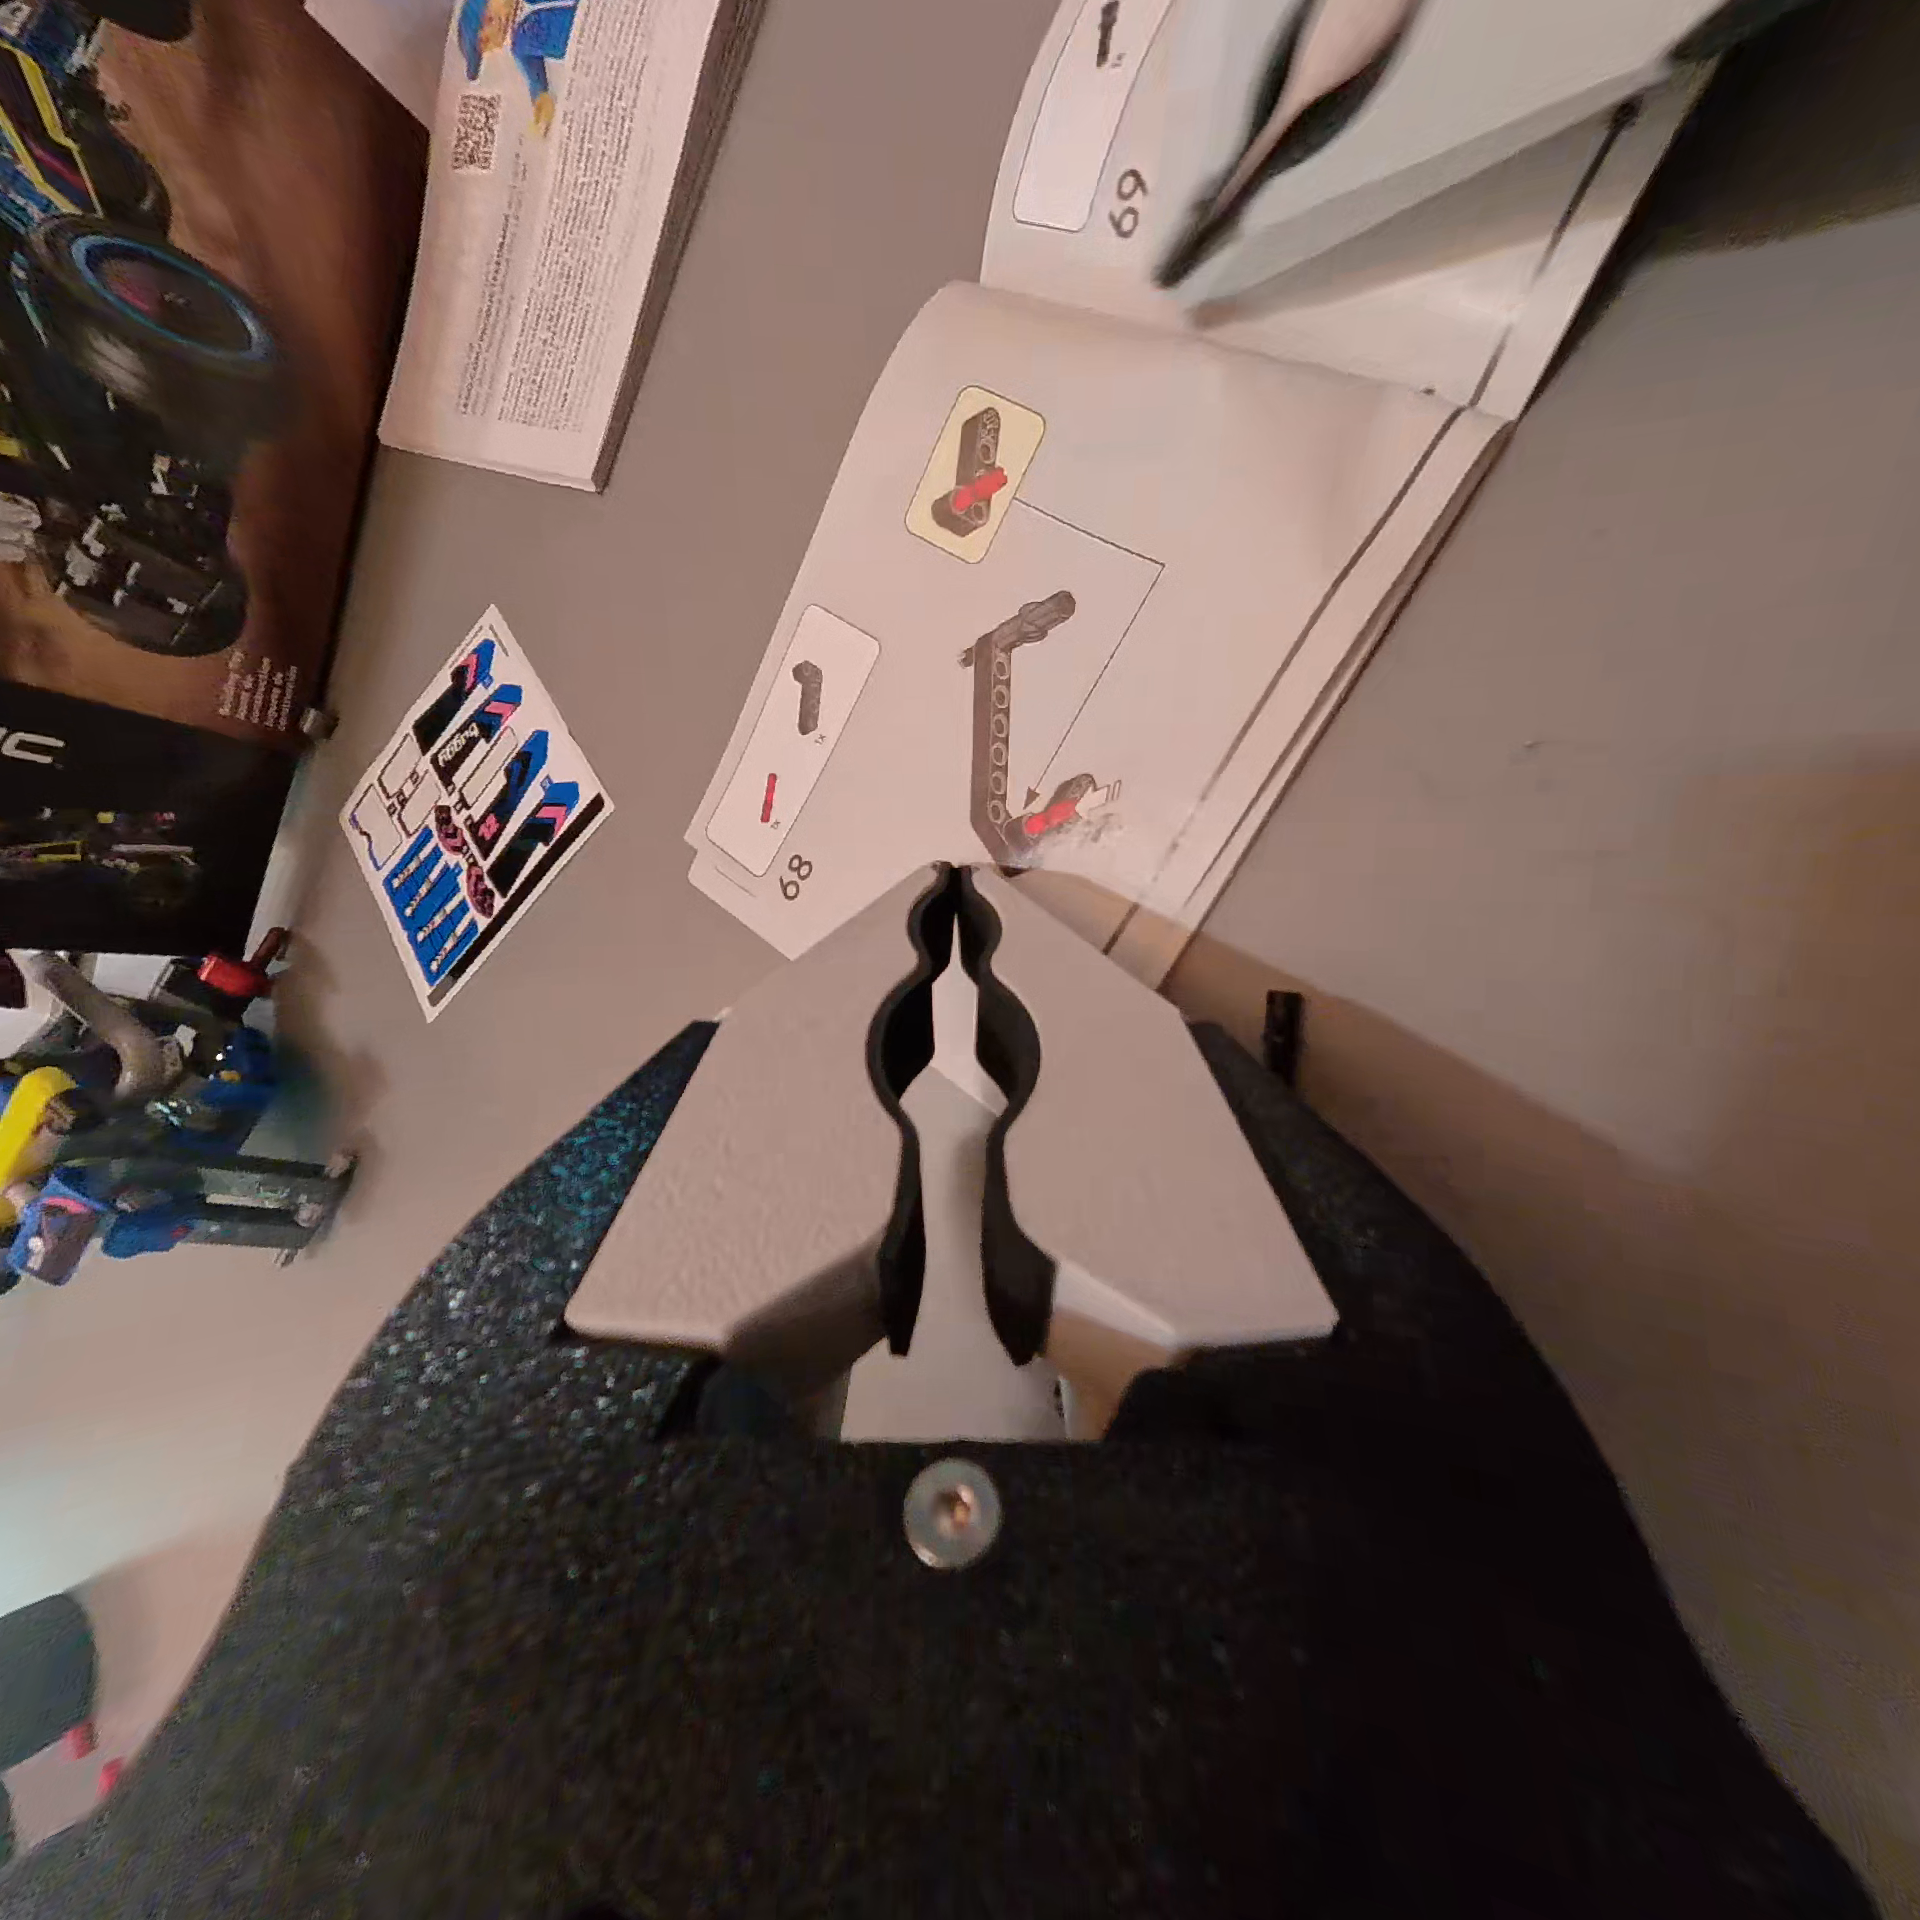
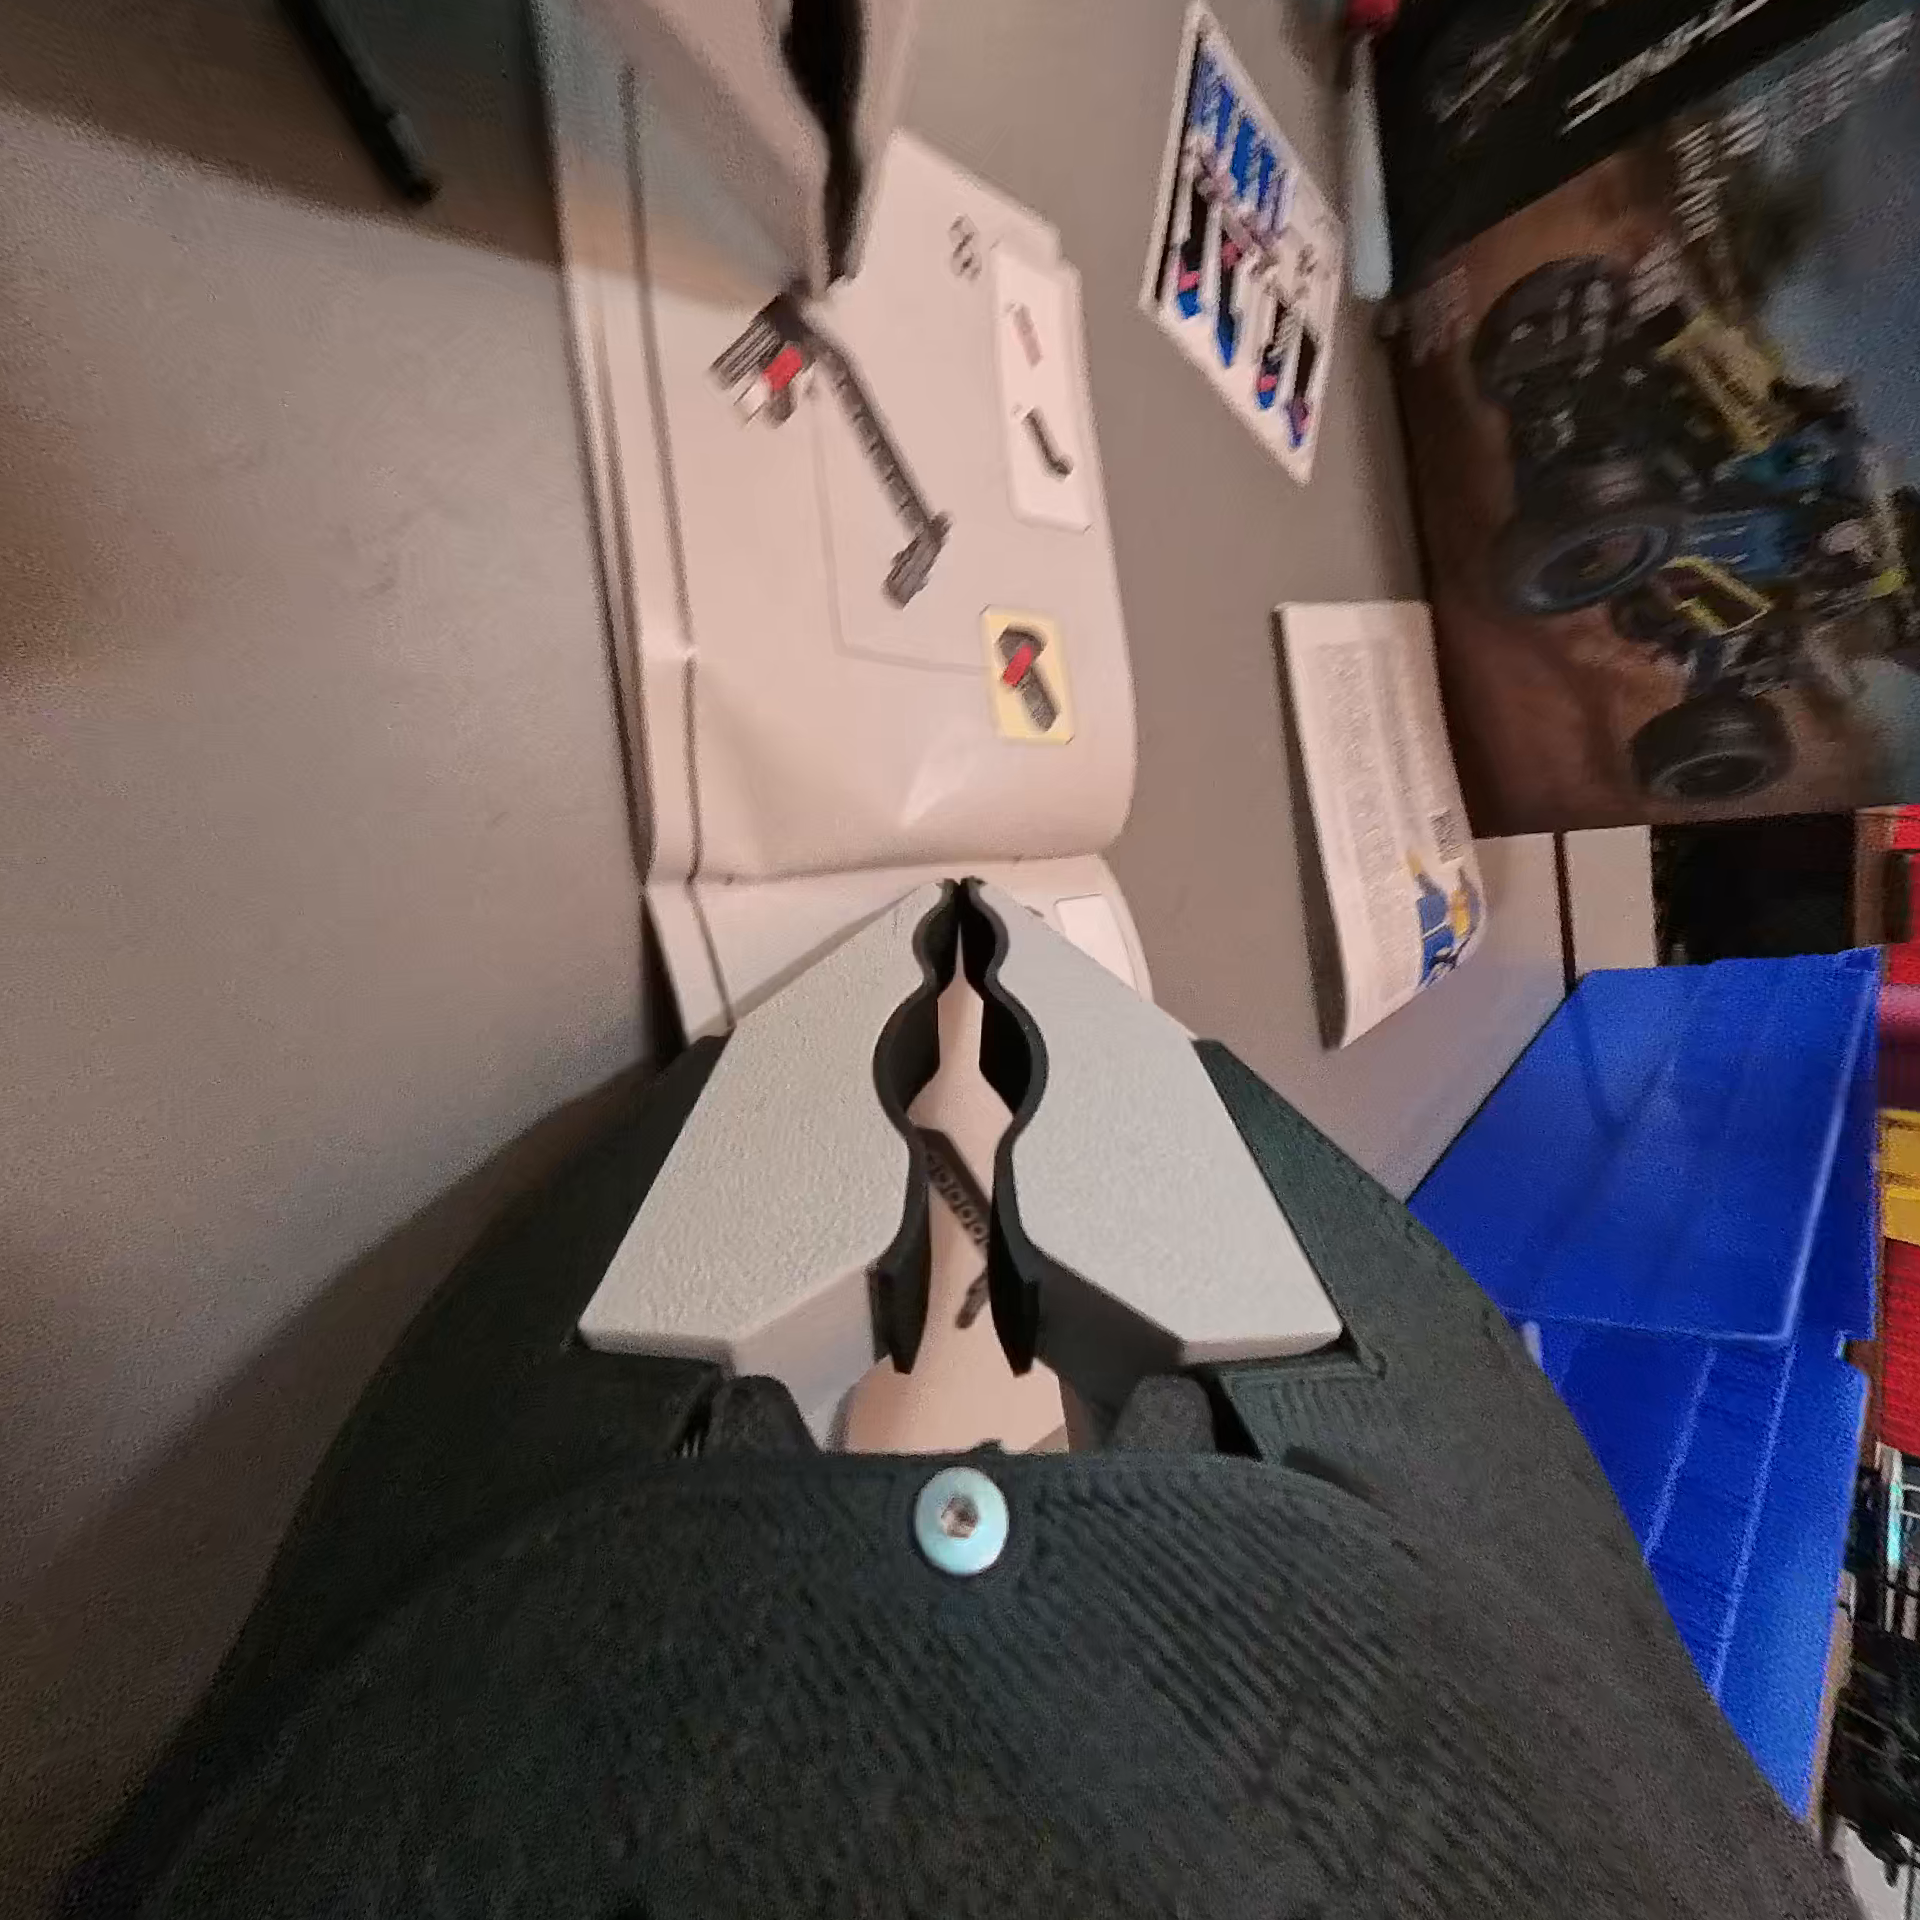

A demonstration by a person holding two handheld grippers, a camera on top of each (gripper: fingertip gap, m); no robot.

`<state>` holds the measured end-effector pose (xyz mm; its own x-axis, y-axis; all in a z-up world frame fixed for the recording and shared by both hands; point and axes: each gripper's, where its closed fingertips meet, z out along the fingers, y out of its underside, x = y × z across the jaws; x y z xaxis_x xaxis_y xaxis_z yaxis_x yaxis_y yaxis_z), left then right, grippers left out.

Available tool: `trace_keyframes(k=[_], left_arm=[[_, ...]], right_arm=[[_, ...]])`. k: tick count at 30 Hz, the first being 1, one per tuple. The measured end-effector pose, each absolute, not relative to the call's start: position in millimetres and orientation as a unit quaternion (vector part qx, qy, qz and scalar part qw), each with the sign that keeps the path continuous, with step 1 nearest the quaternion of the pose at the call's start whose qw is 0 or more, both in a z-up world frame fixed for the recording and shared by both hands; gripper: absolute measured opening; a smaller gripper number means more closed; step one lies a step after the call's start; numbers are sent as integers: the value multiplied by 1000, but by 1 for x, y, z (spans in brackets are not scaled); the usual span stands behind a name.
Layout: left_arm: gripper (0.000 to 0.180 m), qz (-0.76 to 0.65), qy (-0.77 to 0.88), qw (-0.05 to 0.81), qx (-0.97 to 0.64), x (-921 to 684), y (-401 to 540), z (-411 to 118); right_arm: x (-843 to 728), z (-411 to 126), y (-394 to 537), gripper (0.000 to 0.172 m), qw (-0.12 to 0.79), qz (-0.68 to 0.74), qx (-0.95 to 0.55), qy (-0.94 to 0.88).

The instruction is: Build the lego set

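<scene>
Hidden / unclear: the far page of the open instruction booklet [image 1: 1195, 582] is cut off at the top of the left wrist view, where the right gripper [image 1: 1278, 156] crosses it as a motion-blurred streak; its jaws cannot be read there. In the right wrist view the left gripper [image 2: 821, 135] shows only as a blurred grey-and-black edge at the top, and the booklet [image 2: 883, 727] drawings are smeared. The toy-vehicle box [image 1: 177, 343] is cropped at the left edge. A blue, yellow and grey brick assembly [image 1: 114, 1164] at the left is blurred.

Count: two grippers, one open booklet, one closed white booklet [image 1: 561, 239], one sticker sheet [image 1: 473, 810], one box, one blue bin [image 2: 1683, 1226].

Jaws: left gripper [image 1: 954, 871] closed tip to tip with nothing between, over the booklet's near corner. Right gripper [image 2: 958, 883] likewise closed and bare, over the booklet's fold.

View differences: only the right wrist view shows the blue bin, near right on the grey surface [image 2: 260, 623]. Only the left wrist view shows the brick assembly and a small black part [image 1: 1283, 1034] on the surface [image 1: 1662, 623], right of the jaws.
</scene>
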<state>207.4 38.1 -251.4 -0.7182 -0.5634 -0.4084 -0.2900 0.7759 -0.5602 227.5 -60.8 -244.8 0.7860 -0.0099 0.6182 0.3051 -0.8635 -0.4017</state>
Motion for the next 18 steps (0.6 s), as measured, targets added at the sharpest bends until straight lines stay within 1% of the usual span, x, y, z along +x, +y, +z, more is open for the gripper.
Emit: trace_keyframes(k=[7,9,11,14,16,18], left_arm=[[0,-231,888,287,-274,209,48,-252],[0,-222,878,308,-291,210,57,-249],[0,-231,857,348,-300,209,67,-231],[0,-285,819,372,-332,185,87,-191],[0,-305,777,398,-381,164,128,-166],[0,-289,722,432,-456,140,198,-150]], right_arm=[[221,-248,-65,0,274,-329,-901,-73],[222,-248,-65,0,284,-323,-900,-67],[225,-245,-65,0,279,-339,-896,-65],[226,-231,-59,0,313,-348,-882,-59],[230,-224,-59,0,326,-353,-876,-51],[236,-219,-63,0,321,-371,-870,-49]])
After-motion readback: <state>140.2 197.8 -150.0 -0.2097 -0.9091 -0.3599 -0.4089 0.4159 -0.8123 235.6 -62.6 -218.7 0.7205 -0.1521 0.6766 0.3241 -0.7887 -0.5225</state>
